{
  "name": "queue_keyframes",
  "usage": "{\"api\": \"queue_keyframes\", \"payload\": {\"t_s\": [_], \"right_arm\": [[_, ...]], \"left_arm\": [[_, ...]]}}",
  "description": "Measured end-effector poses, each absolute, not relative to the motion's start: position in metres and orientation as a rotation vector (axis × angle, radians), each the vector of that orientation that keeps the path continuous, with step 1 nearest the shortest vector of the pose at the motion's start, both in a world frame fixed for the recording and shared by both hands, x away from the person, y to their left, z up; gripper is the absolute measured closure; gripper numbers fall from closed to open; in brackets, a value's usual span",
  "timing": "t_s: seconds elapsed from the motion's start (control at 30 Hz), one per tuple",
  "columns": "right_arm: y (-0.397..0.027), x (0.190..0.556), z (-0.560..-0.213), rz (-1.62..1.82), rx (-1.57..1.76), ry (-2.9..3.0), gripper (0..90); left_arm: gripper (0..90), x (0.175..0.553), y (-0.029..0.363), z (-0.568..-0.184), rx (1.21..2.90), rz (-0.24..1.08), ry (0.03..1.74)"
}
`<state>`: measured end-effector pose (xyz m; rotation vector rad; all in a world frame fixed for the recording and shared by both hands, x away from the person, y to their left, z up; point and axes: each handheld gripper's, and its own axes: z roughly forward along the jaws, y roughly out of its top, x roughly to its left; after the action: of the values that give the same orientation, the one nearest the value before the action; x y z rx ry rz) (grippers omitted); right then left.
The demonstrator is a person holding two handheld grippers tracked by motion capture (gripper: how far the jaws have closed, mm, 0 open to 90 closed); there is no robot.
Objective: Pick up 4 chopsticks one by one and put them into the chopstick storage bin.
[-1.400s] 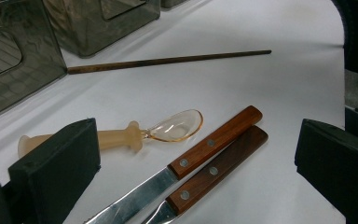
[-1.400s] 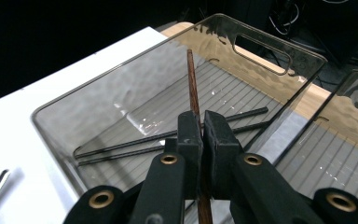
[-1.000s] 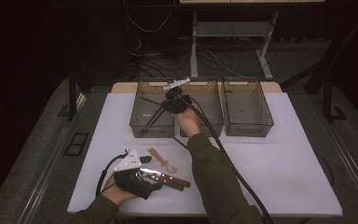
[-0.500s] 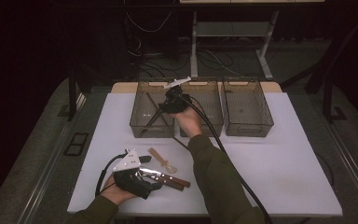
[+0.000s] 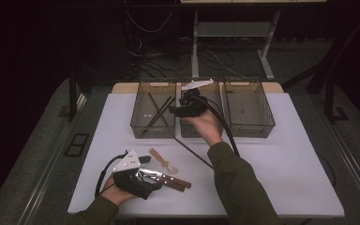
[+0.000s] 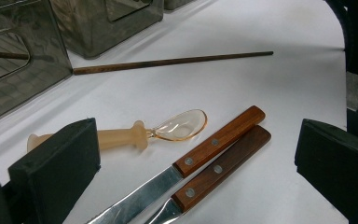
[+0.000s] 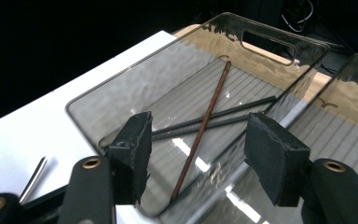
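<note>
My right gripper [image 5: 173,110] hovers over the wall between the left bin [image 5: 153,132] and the middle bin [image 5: 187,133]. In the right gripper view its jaws [image 7: 200,140] have just been opening and hold nothing. Below them in the left bin [image 7: 121,74] a brown stick [image 7: 205,121] lies across two dark sticks [image 7: 233,109]. My left gripper [image 5: 151,177] rests near the table's front left, open [image 6: 198,144], its jaws either side of two wooden-handled knives [image 6: 219,140] without touching them. A peach plastic spoon [image 6: 177,127] lies just beyond the knives.
One more brown stick [image 5: 193,153] lies loose on the white table [image 5: 286,164] in front of the middle bin. A third clear bin [image 5: 248,126] stands at the back right. Cables trail from both grippers. The table's edges drop to dark floor.
The right gripper has drawn back from over the left bin, moving right toward the middle bin and the person. The left gripper has stayed put.
</note>
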<state>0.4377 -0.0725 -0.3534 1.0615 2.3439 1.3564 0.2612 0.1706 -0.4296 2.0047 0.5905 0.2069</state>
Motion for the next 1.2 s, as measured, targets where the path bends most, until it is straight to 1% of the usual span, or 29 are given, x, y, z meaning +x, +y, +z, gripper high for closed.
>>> {"api": "queue_keyframes", "payload": {"t_s": [0.23,0.67,1.2], "right_arm": [[-0.096,0.419,-0.354,1.386,1.023,2.354,36.4],[-0.134,0.387,-0.359,1.397,0.94,2.374,35.4],[-0.162,0.345,-0.384,1.345,0.883,2.483,35.4]], "left_arm": [[0.0,0.261,0.169,-0.43,2.005,0.204,0.593],[0.0,0.261,0.169,-0.43,2.004,0.199,0.605],[0.0,0.262,0.173,-0.432,2.003,0.19,0.615]]}}
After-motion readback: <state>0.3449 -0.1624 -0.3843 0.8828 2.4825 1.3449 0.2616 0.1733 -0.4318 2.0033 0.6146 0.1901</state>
